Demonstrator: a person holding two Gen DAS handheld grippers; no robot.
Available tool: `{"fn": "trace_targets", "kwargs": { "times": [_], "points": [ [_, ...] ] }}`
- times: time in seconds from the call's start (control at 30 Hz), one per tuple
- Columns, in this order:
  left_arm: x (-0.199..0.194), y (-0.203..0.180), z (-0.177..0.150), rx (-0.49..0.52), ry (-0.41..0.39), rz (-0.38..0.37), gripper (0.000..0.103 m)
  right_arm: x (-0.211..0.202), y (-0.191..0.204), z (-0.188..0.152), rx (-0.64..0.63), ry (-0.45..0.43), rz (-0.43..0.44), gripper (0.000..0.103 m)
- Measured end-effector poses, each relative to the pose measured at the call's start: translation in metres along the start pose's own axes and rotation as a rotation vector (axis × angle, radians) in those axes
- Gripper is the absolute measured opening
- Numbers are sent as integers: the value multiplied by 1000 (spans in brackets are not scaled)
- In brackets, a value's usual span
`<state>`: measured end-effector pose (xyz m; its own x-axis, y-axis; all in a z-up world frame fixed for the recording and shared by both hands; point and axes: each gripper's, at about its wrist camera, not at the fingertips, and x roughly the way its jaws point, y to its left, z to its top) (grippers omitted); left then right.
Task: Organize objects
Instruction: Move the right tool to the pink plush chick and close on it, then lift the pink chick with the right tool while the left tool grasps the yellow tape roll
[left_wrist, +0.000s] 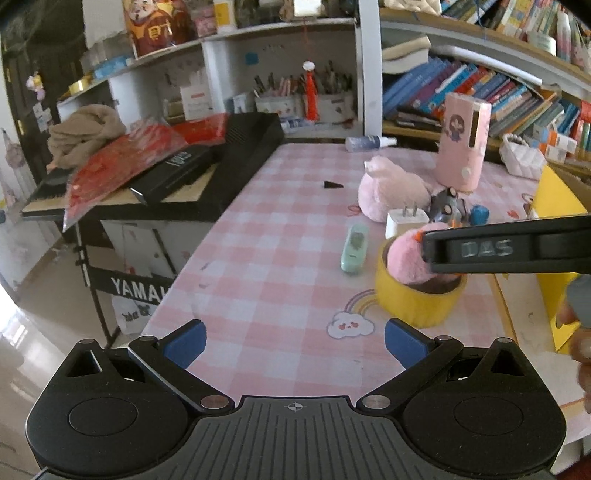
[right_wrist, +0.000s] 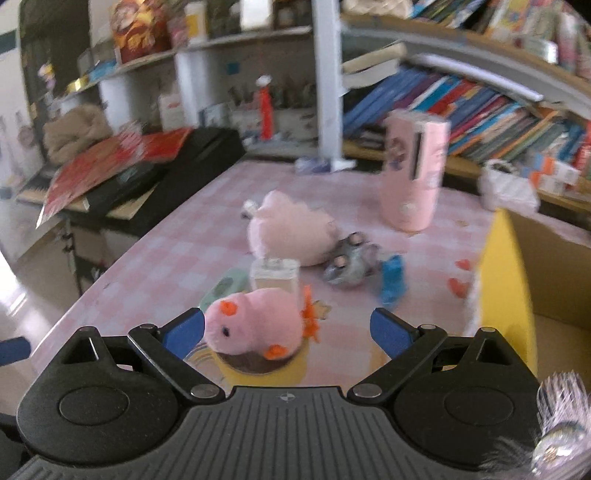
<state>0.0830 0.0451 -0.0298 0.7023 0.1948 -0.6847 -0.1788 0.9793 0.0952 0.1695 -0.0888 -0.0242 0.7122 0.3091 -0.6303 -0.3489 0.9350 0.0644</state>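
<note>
A small pink plush chick (right_wrist: 255, 321) with orange feet sits on top of a yellow tape roll (right_wrist: 266, 369). My right gripper (right_wrist: 288, 330) stands open, its blue pads either side of the chick and not touching it. From the left wrist view the same chick (left_wrist: 404, 260) and tape roll (left_wrist: 413, 299) lie to the right, partly hidden by the right gripper's black finger (left_wrist: 506, 249). My left gripper (left_wrist: 294, 341) is open over bare checked cloth with nothing between its fingers. A yellow cardboard box (right_wrist: 506, 291) stands at the right.
Behind the roll lie a bigger pink plush (right_wrist: 291, 232), a white charger (right_wrist: 275, 277), a mint-green case (left_wrist: 355, 248), a grey toy (right_wrist: 349, 264), a blue item (right_wrist: 393, 280) and a tall pink box (right_wrist: 415, 170). A cluttered keyboard stand (left_wrist: 147, 177) borders the table's left edge; bookshelves stand behind.
</note>
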Motion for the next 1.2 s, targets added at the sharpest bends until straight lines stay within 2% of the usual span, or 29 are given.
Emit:
{"fn": "trace_targets", "kwargs": {
  "times": [0.3,0.4,0.53,0.63,0.73,0.8,0.93,1.13,1.2],
  "points": [
    [19,-10,7,24,49,-5,103,50,7,2,-113,101,55,98],
    [24,-13,9,35,53,-27,103,55,6,2,-134,109,95,81],
    [29,-22,16,47,37,-67,103,47,2,9,-141,61,142,78],
    [35,-31,23,57,23,-102,103,25,-9,23,-88,-49,163,78],
    [43,-42,31,68,14,-149,103,4,-24,35,-67,-169,110,79],
    [51,-50,35,74,21,-188,103,-4,-34,41,-49,-210,57,79],
    [69,-67,41,84,53,-227,103,-10,-52,45,-9,-221,12,79],
    [94,-82,46,103,102,-235,102,-11,-56,41,-31,-220,20,79],
    [100,-85,46,112,108,-240,98,-14,-55,41,-44,-229,22,79]
  ]
}}
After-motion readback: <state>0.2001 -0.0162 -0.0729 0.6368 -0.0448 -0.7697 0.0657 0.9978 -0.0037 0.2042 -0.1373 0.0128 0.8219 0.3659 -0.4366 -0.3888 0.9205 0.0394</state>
